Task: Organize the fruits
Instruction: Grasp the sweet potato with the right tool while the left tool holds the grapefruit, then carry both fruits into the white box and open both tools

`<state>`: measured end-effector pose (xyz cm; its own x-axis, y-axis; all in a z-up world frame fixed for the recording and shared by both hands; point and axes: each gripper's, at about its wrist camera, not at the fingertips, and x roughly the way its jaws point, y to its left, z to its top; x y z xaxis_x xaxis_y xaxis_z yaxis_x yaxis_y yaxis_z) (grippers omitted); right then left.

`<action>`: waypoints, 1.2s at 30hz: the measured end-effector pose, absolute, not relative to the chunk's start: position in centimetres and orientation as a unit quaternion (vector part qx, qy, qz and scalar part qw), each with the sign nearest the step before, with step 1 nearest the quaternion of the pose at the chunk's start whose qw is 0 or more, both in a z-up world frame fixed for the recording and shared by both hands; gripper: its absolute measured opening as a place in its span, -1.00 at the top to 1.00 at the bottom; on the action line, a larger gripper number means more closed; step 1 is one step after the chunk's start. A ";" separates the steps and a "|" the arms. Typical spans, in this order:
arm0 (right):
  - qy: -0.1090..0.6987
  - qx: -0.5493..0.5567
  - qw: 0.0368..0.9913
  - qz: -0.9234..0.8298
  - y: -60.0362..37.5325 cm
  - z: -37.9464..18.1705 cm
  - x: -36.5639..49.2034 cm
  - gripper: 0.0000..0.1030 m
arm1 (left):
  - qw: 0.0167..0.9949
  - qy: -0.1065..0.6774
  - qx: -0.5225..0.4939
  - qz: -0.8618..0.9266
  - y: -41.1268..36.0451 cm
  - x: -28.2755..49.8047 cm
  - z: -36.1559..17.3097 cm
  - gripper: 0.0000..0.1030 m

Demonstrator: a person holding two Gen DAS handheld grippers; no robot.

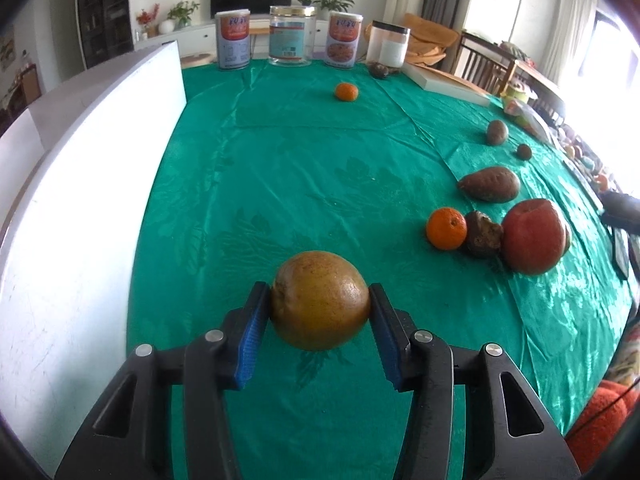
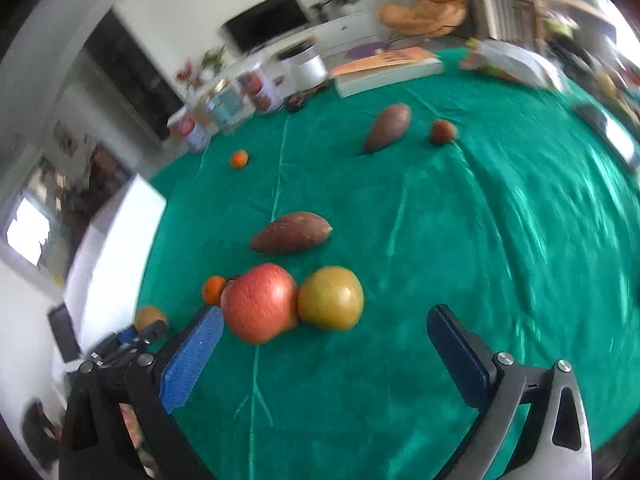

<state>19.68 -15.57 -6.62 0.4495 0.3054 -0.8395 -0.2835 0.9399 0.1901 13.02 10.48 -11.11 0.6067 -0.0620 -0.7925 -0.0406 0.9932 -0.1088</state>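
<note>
The counter [image 1: 280, 184] wore a shiny green cloth with a leaf pattern, in a living room with a dark television on a white cabinet, potted plants and curtained windows. A white board [image 1: 80, 184] stood along the counter's left edge. At the far edge I counted two printed tins, a clear jar between them and one white-filled jar.

My left tongs [image 1: 319, 308] were clamped on a round brownish-yellow fruit [image 1: 320, 300], lifted clear of the cloth near the counter's near edge; being round, it showed no long axis.

My right tongs [image 2: 324, 336] stood apart with nothing between them, over a red apple [image 2: 260, 304] touching a yellow-green fruit [image 2: 331, 298]. Two sweet potatoes [image 2: 292, 233] lay on their sides, long axes slanting. I counted two oranges [image 1: 447, 228].
</note>
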 end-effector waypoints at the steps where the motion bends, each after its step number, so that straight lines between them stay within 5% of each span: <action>1: 0.499 -0.043 0.847 0.176 -14.0 -6.8 21.3 -0.63 | 0.893 0.445 -0.059 -0.009 10.3 12.8 -11.0 0.01; 2: 0.508 -0.082 0.838 0.182 -12.7 -7.2 22.8 -0.32 | 0.893 0.446 -0.063 -0.011 10.3 12.6 -11.0 0.01; 4: 0.539 -0.116 0.808 0.210 -10.7 -8.6 25.4 -0.13 | 0.891 0.448 -0.070 -0.014 10.4 12.3 -10.9 0.01; 11: 0.567 -0.240 0.749 0.244 -5.2 -12.6 29.7 -0.12 | 0.885 0.459 -0.075 -0.025 10.1 12.2 -11.0 0.01; 16: 0.587 -0.255 0.737 0.220 -4.1 -14.8 32.4 0.09 | 0.884 0.459 -0.085 -0.038 9.6 12.3 -10.5 0.01; 20: 0.588 -0.210 0.750 0.220 -3.9 -14.8 34.1 0.03 | 0.882 0.461 -0.086 -0.045 9.4 12.2 -10.4 0.01; 22: 0.585 -0.188 0.757 0.222 -3.7 -14.9 34.9 -0.22 | 0.882 0.461 -0.089 -0.048 9.4 12.1 -10.4 0.01; 26: 0.585 -0.166 0.763 0.221 -3.0 -15.1 36.5 -0.34 | 0.881 0.462 -0.093 -0.051 9.4 11.9 -10.2 0.01; 27: 0.591 -0.171 0.759 0.214 -3.1 -15.0 37.1 -0.26 | 0.880 0.462 -0.094 -0.052 9.5 11.8 -10.1 0.01; 28: 0.593 -0.181 0.758 0.200 -2.8 -15.1 37.0 0.17 | 0.880 0.462 -0.096 -0.053 9.6 11.6 -10.0 0.01; 36: 0.583 0.042 0.774 0.244 -5.9 -10.4 36.0 0.21 | 0.883 0.414 -0.200 -0.091 14.3 8.1 -2.2 0.01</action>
